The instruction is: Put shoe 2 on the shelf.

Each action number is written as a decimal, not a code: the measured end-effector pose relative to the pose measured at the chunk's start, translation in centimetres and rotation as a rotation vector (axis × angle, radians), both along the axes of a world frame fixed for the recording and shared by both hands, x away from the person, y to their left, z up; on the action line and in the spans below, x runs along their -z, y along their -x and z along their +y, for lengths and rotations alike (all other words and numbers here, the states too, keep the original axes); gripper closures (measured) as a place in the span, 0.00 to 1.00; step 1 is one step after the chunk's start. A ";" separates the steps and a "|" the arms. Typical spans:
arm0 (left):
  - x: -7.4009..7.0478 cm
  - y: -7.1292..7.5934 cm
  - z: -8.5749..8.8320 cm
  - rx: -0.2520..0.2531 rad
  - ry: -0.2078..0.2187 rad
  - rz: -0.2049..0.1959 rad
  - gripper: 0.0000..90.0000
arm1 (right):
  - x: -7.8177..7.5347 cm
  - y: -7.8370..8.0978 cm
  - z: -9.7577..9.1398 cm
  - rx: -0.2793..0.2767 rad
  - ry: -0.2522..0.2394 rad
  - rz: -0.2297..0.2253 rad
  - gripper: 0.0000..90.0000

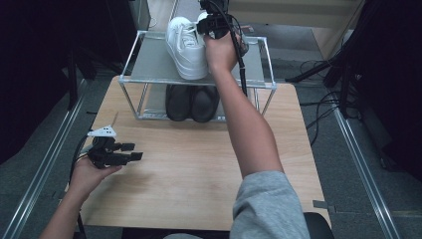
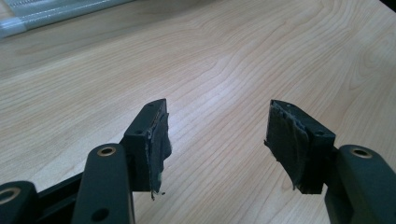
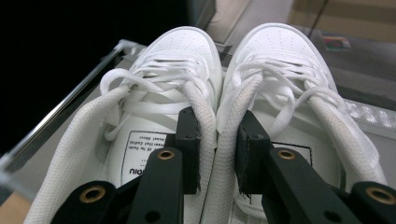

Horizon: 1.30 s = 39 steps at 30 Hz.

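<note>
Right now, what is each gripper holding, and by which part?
The right gripper pinches both white sneakers together by their adjoining inner collars. The left gripper is open over the table, holding nothing.

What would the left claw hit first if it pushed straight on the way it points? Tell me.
Probably the wooden table: the open left claw angles down at bare tabletop with nothing between. How shallow that angle is remains unclear.

White shoe's (image 3: 154,93) insole label print is illegible.
</note>
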State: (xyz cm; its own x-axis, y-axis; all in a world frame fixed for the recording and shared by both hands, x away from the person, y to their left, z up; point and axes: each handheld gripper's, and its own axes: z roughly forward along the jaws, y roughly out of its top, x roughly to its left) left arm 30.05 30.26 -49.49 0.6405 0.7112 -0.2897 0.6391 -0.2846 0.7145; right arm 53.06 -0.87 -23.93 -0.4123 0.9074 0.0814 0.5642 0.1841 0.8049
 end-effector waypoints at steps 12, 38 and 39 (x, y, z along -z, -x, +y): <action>-0.2 -0.4 -0.2 0.017 0.013 -0.013 0.44 | 1.0 -1.0 4.5 0.197 -0.013 0.015 0.83; 0.0 -0.9 -1.3 0.052 -0.009 -0.005 0.44 | 3.8 -0.2 5.5 0.171 -0.027 0.023 0.63; -0.1 -1.0 -1.3 0.058 -0.011 -0.001 0.44 | 3.8 -0.2 5.5 0.164 -0.028 0.024 0.61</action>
